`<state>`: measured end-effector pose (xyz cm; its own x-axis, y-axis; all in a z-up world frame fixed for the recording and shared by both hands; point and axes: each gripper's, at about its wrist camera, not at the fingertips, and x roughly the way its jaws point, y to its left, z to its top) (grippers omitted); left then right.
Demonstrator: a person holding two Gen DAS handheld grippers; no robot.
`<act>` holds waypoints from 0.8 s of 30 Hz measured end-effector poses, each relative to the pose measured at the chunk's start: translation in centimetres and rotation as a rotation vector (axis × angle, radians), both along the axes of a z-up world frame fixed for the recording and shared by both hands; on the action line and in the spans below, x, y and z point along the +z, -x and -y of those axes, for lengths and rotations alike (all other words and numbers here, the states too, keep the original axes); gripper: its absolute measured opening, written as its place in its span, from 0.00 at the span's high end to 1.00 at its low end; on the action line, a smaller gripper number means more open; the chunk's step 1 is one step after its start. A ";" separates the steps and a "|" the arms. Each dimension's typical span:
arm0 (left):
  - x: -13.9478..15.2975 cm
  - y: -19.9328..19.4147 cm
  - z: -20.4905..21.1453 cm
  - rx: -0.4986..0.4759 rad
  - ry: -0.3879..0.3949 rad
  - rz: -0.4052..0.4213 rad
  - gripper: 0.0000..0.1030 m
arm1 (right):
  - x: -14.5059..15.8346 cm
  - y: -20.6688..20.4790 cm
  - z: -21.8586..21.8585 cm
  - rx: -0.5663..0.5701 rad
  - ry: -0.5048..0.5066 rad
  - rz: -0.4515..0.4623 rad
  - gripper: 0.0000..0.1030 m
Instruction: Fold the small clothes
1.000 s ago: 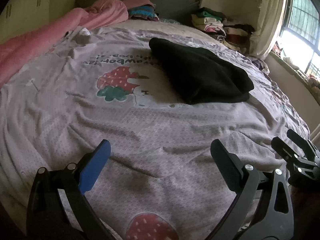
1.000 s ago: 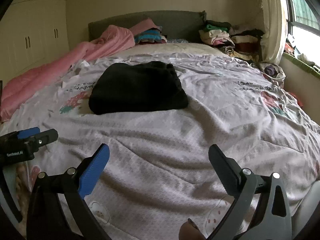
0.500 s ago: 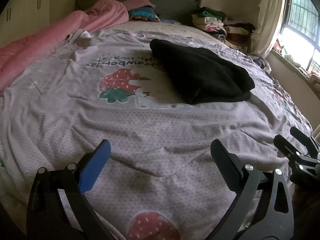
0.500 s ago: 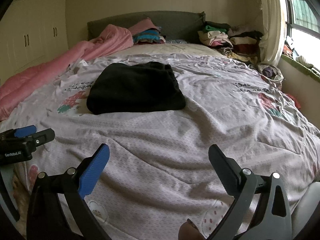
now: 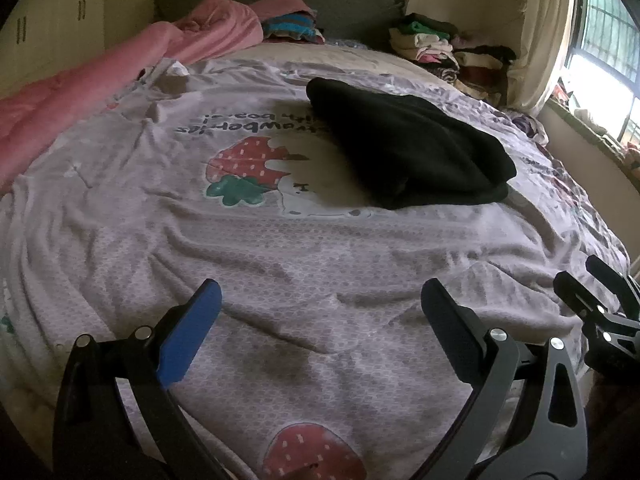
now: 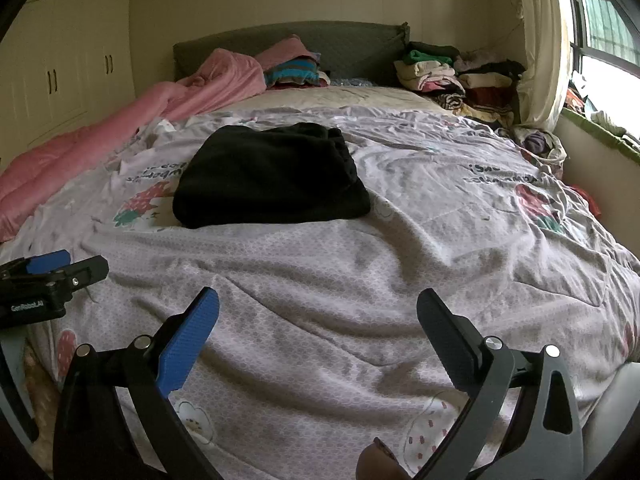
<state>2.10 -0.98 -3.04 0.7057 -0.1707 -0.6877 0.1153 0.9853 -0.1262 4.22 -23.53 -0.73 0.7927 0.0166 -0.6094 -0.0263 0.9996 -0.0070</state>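
Observation:
A folded black garment (image 5: 404,148) lies flat in the middle of the bed on a pale strawberry-print sheet (image 5: 280,264); it also shows in the right wrist view (image 6: 268,176). My left gripper (image 5: 320,300) is open and empty, low over the sheet near the foot of the bed, well short of the garment. My right gripper (image 6: 318,308) is open and empty too, also near the foot. Each gripper shows at the edge of the other's view: the right one (image 5: 592,292), the left one (image 6: 68,264).
A pink quilt (image 6: 132,128) runs along the left side. Stacks of folded clothes (image 6: 456,76) sit at the headboard's right, more (image 6: 296,70) at its middle. A wall with a window (image 6: 600,28) is on the right, a wardrobe (image 6: 60,60) on the left.
Both grippers have drawn back slightly and risen; the black garment sits a little farther off in both views. Both stay open and empty.

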 end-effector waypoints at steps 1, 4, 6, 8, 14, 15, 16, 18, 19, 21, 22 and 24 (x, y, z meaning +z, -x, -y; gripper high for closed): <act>0.0 0.0 0.0 0.001 -0.002 -0.001 0.09 | 0.0 0.0 0.0 -0.001 0.000 0.000 0.04; -0.1 -0.1 0.1 0.008 -0.013 -0.005 0.09 | -0.1 0.1 0.1 -0.002 0.001 -0.001 0.04; -0.1 -0.1 0.1 0.009 -0.014 -0.007 0.09 | -0.1 0.1 0.1 -0.001 0.000 -0.001 0.04; -0.1 -0.1 0.1 0.009 -0.016 -0.006 0.09 | -0.1 0.1 0.1 -0.002 0.000 -0.002 0.04; -0.1 -0.1 0.0 0.010 -0.015 -0.006 0.09 | -0.1 0.2 0.1 -0.002 0.001 0.000 0.04; -0.1 -0.1 0.1 0.010 -0.015 -0.007 0.09 | -0.1 0.1 0.1 -0.001 0.001 -0.002 0.04; -0.1 -0.1 0.1 0.011 -0.016 -0.006 0.09 | -0.1 0.1 0.1 0.000 0.000 -0.003 0.04; -0.1 -0.1 0.0 0.012 -0.016 -0.006 0.09 | -0.1 0.1 0.1 -0.002 0.000 -0.003 0.04; -0.1 -0.1 0.0 0.012 -0.017 -0.006 0.09 | -0.1 0.1 0.1 -0.002 -0.001 -0.004 0.04; -0.1 -0.2 0.0 0.012 -0.018 -0.006 0.09 | -0.1 0.1 0.1 -0.001 0.000 -0.003 0.04; -0.1 -0.2 -0.1 0.011 -0.016 -0.006 0.09 | -0.1 0.1 0.1 -0.002 0.000 -0.004 0.04; -0.1 -0.1 0.0 0.012 -0.017 -0.005 0.09 | -0.1 0.1 0.1 -0.002 0.001 -0.003 0.04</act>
<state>2.25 -0.97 -3.15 0.7042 -0.1501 -0.6940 0.1029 0.9887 -0.1095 4.12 -23.64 -0.83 0.7912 0.0143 -0.6114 -0.0242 0.9997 -0.0079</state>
